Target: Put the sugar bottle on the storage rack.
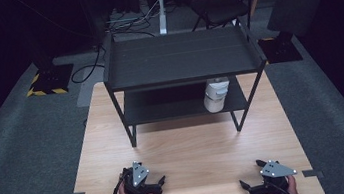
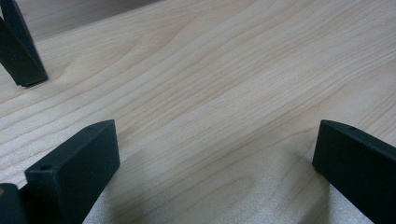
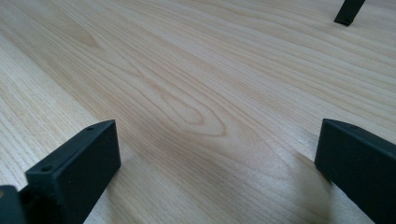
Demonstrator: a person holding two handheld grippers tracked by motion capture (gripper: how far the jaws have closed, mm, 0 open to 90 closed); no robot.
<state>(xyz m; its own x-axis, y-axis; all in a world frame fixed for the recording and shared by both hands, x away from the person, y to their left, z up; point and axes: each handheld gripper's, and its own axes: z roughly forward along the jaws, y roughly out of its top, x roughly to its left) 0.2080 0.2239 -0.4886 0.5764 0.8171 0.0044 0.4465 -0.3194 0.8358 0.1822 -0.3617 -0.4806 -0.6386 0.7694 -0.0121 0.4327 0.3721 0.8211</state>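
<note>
Setting: dark studio floor and black drapes were seen around a pale wooden counter [image 1: 187, 150], with a folding chair [image 1: 220, 2] and cables behind it.

Rack: a black two-tier metal shelf [image 1: 180, 58] was stood at the far half of the counter, its top tier bare.

Bottle: a small whitish plastic bottle [image 1: 216, 94] was found upright on the lower tier, toward the rack's right end, near the right front leg and well apart from both tools.

Left tool: the left tool [image 1: 161, 181] was held low at the near edge of the counter, jaws spread wide with nothing but bare wood between them; a rack leg [image 2: 18, 49] was caught at the upper left of the left gripper view.

Right tool: the right tool [image 1: 243, 185] was likewise held near the front edge, jaws set wide apart and empty, another rack leg [image 3: 348, 11] far ahead in the right gripper view.

Handling: the bottle was judged light and fairly stiff, smooth enough to slip, and easily tipped under the low top tier.

Grip point: a level hold across the body, below the cap, was judged the safest.
</note>
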